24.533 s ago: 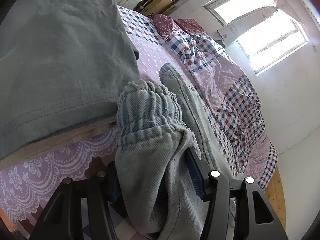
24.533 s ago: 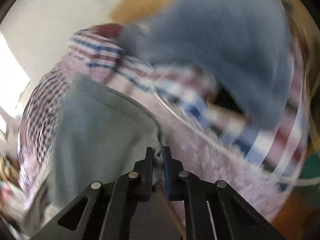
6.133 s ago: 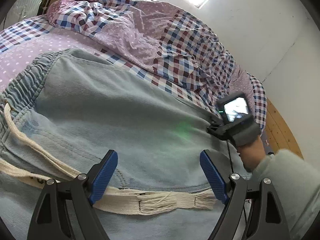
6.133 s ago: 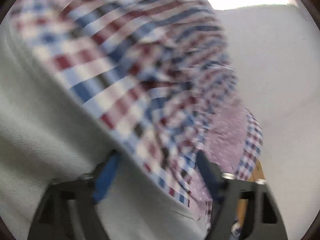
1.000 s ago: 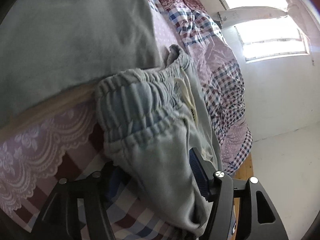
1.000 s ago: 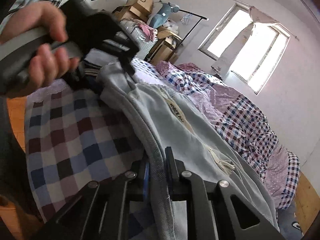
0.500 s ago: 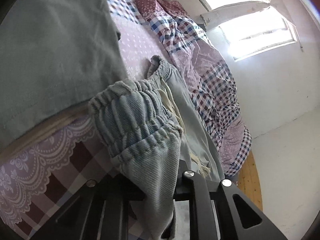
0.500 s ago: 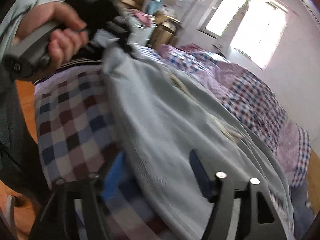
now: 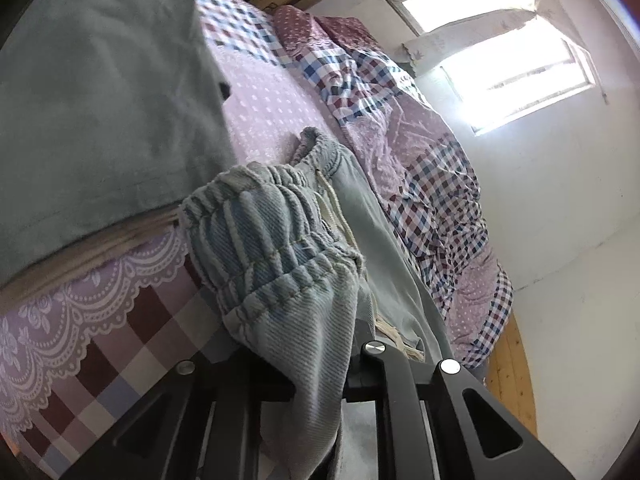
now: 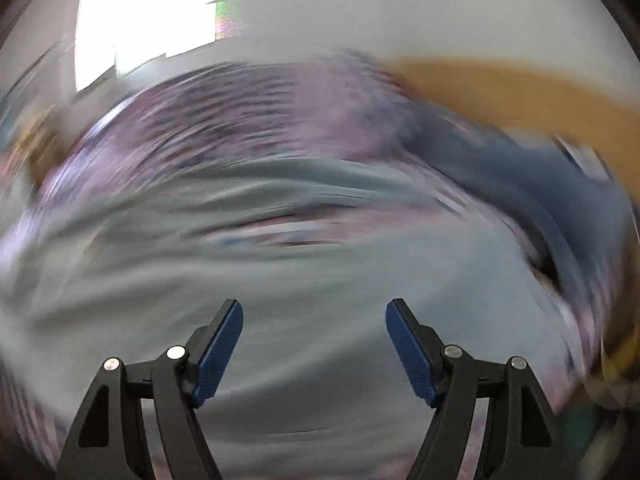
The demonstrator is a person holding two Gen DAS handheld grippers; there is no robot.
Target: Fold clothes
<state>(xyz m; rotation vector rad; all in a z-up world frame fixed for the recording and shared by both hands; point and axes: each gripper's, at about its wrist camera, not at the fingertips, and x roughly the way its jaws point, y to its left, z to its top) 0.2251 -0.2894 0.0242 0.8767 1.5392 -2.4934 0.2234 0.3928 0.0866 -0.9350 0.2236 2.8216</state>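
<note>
A pair of light blue denim trousers [image 9: 280, 248] with a gathered elastic waistband lies along the edge of a bed [image 9: 264, 92], its bunched waist end clenched in the left gripper [image 9: 320, 384], whose black jaws are pressed nearly together on the cloth. One pale drawstring [image 9: 332, 212] trails from the waistband down the length of the garment. To the left of the trousers, a single grey-green garment [image 9: 100, 92] rests folded flat on the bedspread, whose lace-patterned purple border [image 9: 80, 312] and large checks hang over the side. One rumpled quilt [image 9: 420, 176] in red, blue and white checks with purple dotted panels fills the far half of the bed, below one bright window [image 9: 500, 48]; a strip of wooden floor [image 9: 516, 380] shows beyond the foot. The right wrist view is heavily smeared by motion: the right gripper [image 10: 314, 340] hangs over pale blue cloth, its jaws opening wide, two blue pads [image 10: 222, 350] well apart and nothing between them. A darker blue shape [image 10: 520, 168] at the right of that view is too blurred to identify. No containers appear in either view.
</note>
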